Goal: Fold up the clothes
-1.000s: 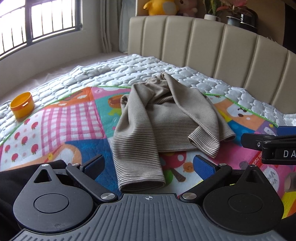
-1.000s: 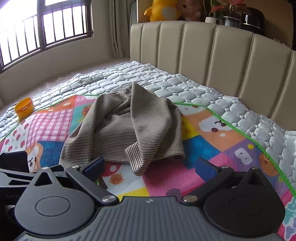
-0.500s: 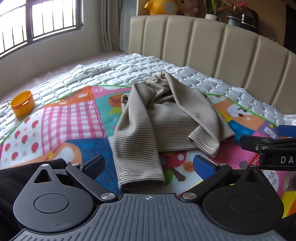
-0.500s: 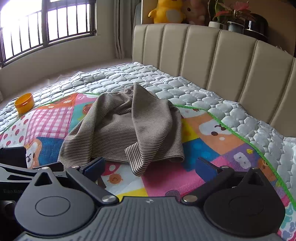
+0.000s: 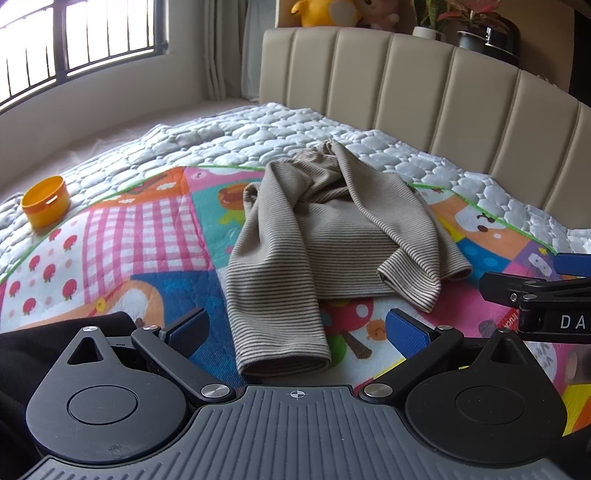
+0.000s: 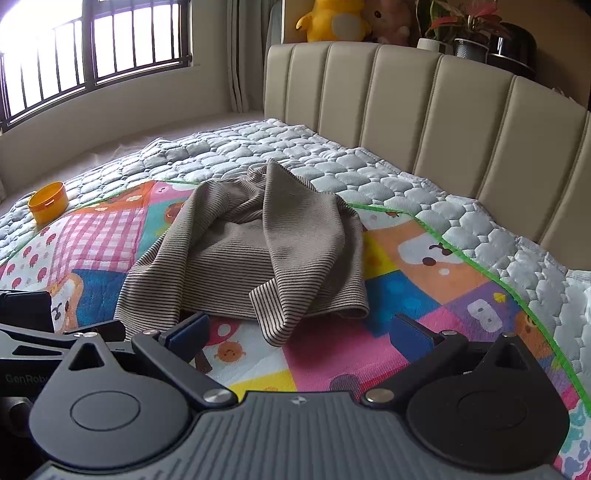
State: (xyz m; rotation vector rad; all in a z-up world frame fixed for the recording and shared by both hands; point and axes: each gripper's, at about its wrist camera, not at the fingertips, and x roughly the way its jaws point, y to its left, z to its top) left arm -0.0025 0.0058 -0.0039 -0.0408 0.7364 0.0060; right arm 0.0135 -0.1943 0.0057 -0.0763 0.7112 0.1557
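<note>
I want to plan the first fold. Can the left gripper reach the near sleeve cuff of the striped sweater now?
Probably yes. The left gripper is open and the sleeve cuff of the striped sweater lies right between its fingers, with nothing on top.

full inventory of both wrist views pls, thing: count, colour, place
striped top: 1, beige-brown, crumpled mid-mat
play mat: 1, multicoloured, on the quilt
quilt: 1, pale grey, covers the bed
headboard: 1, cream, behind the bed
cup: 1, orange, far left on the quilt
plush toys: 2, yellow and pink, behind the headboard
potted plants: several, back ledge
black fabric: 1, near left
left claw: open, empty
right claw: open, empty
</note>
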